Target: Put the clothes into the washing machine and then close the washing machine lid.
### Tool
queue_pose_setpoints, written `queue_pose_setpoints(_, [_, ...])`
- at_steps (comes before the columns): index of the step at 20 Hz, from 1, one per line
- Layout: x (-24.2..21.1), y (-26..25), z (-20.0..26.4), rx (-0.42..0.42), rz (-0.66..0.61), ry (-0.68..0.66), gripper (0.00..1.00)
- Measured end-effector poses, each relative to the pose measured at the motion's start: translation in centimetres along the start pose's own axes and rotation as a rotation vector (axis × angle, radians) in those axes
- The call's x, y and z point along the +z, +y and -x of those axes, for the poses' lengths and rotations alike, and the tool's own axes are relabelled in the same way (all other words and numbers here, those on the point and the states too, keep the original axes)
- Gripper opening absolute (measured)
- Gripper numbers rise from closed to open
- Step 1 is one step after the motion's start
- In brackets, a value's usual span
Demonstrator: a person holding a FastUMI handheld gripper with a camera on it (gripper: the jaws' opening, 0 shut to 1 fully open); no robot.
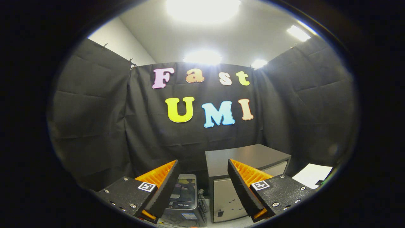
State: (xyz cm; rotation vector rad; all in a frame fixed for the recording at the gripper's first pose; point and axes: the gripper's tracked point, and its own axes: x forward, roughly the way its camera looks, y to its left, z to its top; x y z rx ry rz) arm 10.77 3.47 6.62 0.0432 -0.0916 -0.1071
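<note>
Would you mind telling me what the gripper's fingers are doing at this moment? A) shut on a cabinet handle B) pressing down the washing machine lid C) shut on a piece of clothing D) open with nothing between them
D: the gripper is spread wide, holding nothing, with the small washing machine and the dark-topped cabinet lying beyond its fingers.

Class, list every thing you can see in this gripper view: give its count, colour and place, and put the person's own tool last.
washing machine: one, grey with a dark lid, low down between the fingers and beyond them
cabinet: one, dark top, pale front, right beside the washing machine
white sheet: one, white, right of the cabinet
ceiling lights: four, white, overhead
gripper: one, fingers open, nothing between them
</note>
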Motion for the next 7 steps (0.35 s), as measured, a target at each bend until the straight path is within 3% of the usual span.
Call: queue_pose_setpoints(7, [-1.1,0.0,1.1,0.033,0.019,0.019,0.94])
